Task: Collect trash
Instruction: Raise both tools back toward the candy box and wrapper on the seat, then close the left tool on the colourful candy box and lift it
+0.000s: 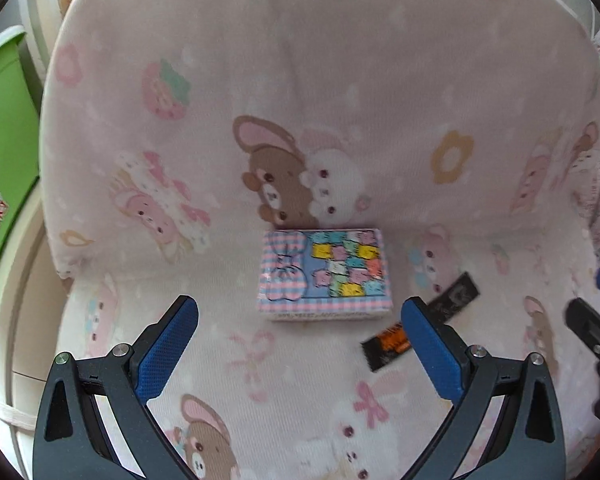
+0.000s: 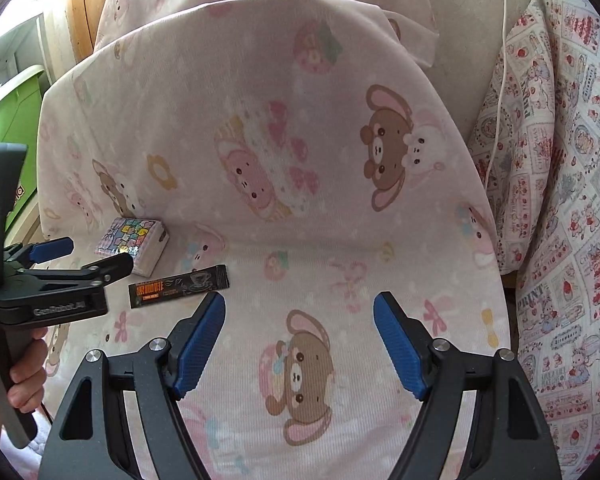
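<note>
Black coffee sachet with orange Chinese characters and a cup drawing (image 2: 179, 287) lies flat on the pink bunny-print seat cushion (image 2: 340, 240), just at 4 o'clock of the pastel checked tissue pack (image 1: 324, 274). Left gripper (image 1: 300, 316), body marked "GenRobot.AI", hovers before the pack, fingers wide apart, empty; right gripper (image 2: 299, 312) likewise spread over bare cushion, sachet at its 10 o'clock

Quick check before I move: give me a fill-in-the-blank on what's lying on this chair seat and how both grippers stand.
1. The black coffee sachet lies flat on the pink ____.
2. The checked tissue pack sits toward the ____ of the seat, near the backrest.
3. The left gripper and right gripper are both ____, holding nothing.
4. In the left wrist view, the sachet lies to the ____ of the pack.

Missing words: seat cushion; back; open; right
</note>
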